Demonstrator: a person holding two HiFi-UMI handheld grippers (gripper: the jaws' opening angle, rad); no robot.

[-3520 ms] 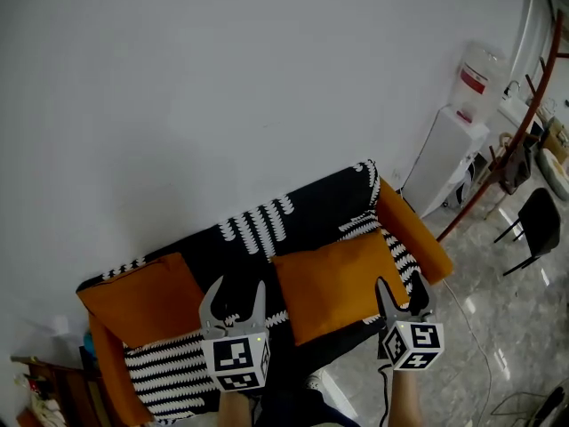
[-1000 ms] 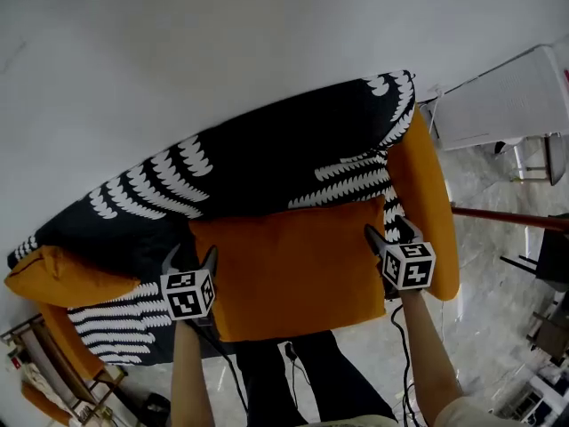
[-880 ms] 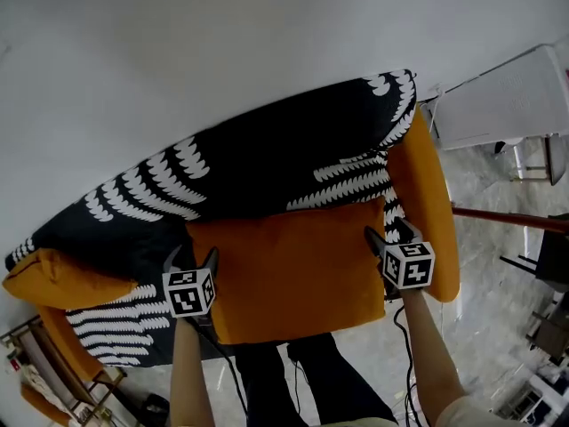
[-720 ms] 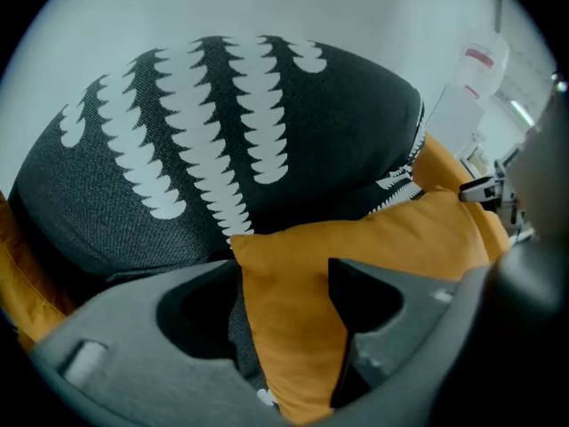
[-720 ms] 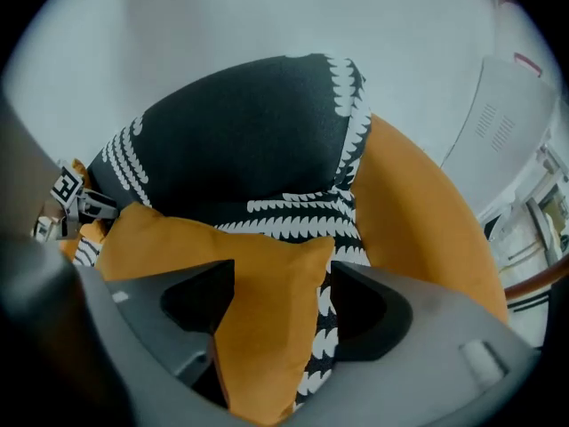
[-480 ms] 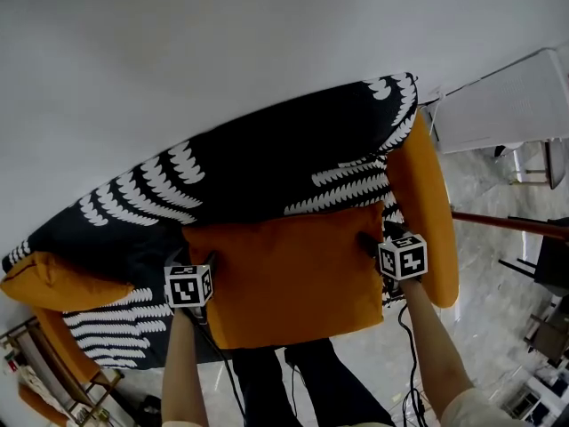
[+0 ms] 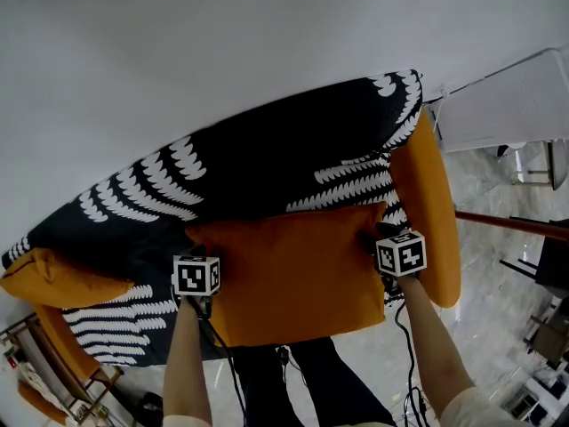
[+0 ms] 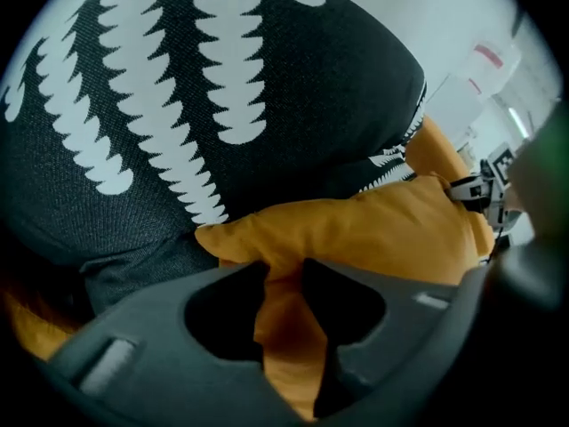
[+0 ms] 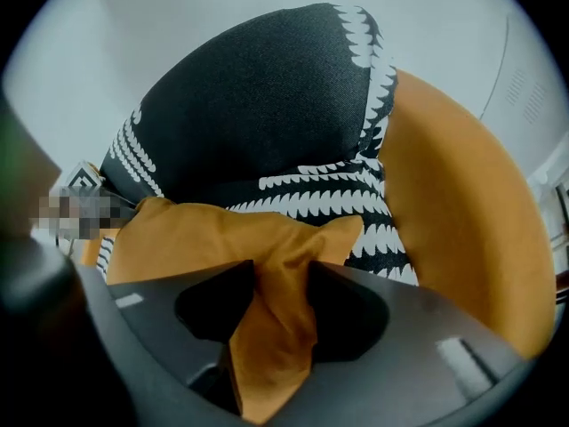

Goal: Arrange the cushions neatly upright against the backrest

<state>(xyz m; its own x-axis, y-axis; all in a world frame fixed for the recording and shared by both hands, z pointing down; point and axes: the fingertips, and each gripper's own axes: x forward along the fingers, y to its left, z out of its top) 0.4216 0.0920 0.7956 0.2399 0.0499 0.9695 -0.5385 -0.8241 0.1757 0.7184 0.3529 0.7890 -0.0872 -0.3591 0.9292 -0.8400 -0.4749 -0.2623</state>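
Over the last second both grippers have closed in on the orange cushion (image 7: 289,274). The left gripper (image 8: 280,278) has slid inward and up onto its left edge, and the right gripper (image 9: 283,283) has shifted slightly inward at its right edge. Their fingers, wide apart before, are now closing on the cloth.

In the left gripper view, a fold of the cushion's left corner fills the narrow gap between the fingers and touches both. In the right gripper view, the right corner is bunched between the fingers in the same way, with the cloth pressed on either side.

The cushion lies across the middle of the sofa (image 7: 124,323), between the two grippers. Its far edge is at the foot of the black, white-patterned backrest (image 7: 267,158). Its right corner is just beside the orange armrest (image 7: 427,203).

A second cushion (image 7: 53,281), also orange, sits at the sofa's left end, well apart from both grippers.
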